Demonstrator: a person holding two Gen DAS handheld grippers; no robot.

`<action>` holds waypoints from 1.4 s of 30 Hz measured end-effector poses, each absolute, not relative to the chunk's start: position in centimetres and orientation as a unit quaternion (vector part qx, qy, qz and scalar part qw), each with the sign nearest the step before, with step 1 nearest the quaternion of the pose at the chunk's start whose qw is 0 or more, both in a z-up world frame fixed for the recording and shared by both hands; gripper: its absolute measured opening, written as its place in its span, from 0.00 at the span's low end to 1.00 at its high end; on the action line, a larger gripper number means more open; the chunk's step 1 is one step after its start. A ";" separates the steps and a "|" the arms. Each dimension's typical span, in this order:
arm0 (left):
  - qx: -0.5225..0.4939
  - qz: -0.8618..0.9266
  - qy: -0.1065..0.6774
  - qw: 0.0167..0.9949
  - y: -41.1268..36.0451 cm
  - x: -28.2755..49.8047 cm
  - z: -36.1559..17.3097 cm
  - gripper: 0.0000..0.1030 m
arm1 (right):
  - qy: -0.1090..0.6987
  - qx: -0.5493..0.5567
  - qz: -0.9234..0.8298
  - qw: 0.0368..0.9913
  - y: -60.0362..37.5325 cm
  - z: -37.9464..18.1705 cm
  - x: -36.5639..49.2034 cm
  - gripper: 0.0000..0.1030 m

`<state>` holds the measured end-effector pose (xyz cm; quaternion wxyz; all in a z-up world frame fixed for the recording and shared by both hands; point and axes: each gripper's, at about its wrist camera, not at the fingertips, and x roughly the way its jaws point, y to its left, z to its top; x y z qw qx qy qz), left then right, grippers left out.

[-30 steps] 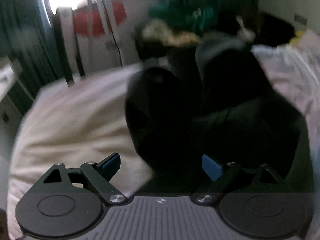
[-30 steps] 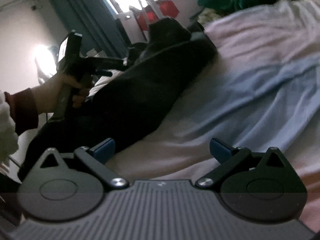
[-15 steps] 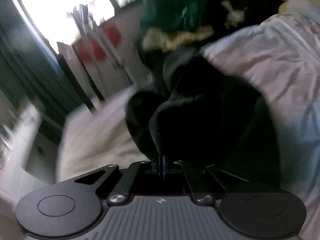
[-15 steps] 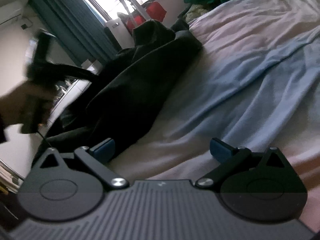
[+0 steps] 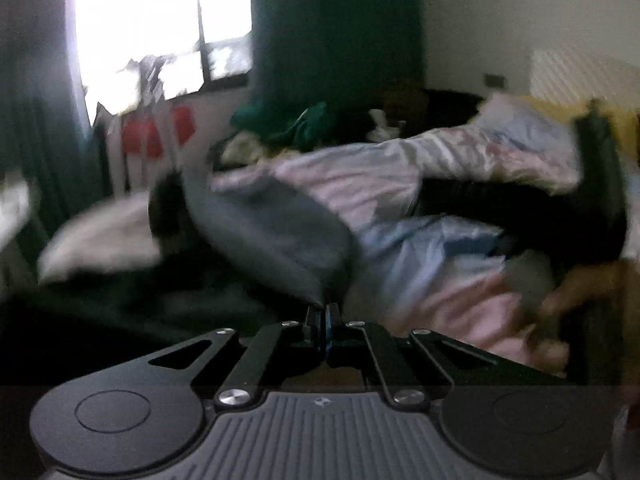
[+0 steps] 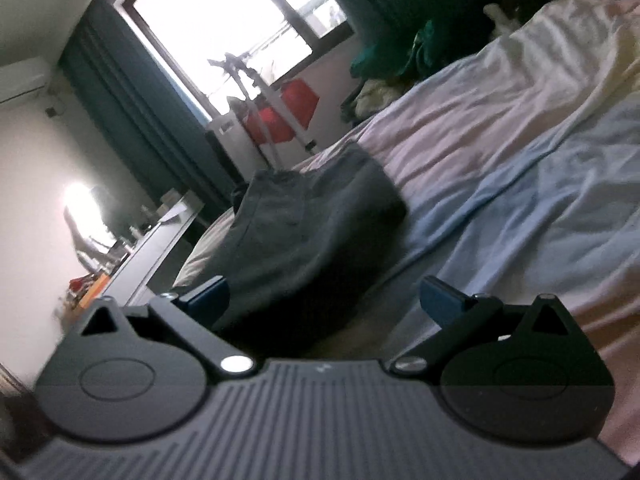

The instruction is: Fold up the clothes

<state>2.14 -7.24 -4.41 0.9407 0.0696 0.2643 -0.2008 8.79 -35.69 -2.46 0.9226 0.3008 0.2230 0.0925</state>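
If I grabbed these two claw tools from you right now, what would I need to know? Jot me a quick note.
Left claw: shut, pinching an edge of the dark grey garment; the fabric is lifted and stretches away from the tips.
Right claw: open, holding nothing, hovering low over the bed sheet with the garment just ahead of it.
Garment: bunched on the bed near its left edge, not flat.
Done: one edge gripped.
Left: probably grip another edge with the right claw, spread it out, then fold it.

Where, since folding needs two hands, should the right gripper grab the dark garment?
Probably its near edge, coming in low along the bed: the garment lies flat there, ahead of the open right gripper; the left gripper pinches another edge.
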 end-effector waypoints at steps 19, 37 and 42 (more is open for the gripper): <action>-0.243 -0.160 0.357 0.888 1.9 9.7 -10.9 0.06 | 0.293 0.139 0.124 0.938 -26.3 1.2 19.0 0.67; -0.304 -0.230 0.307 0.872 3.2 12.3 -13.8 0.04 | 0.286 0.063 -0.005 0.956 -15.5 -0.7 42.2 0.10; -0.286 -0.239 0.293 0.880 3.2 11.6 -12.9 0.04 | 0.226 0.110 -0.029 0.968 -20.7 1.9 37.9 0.07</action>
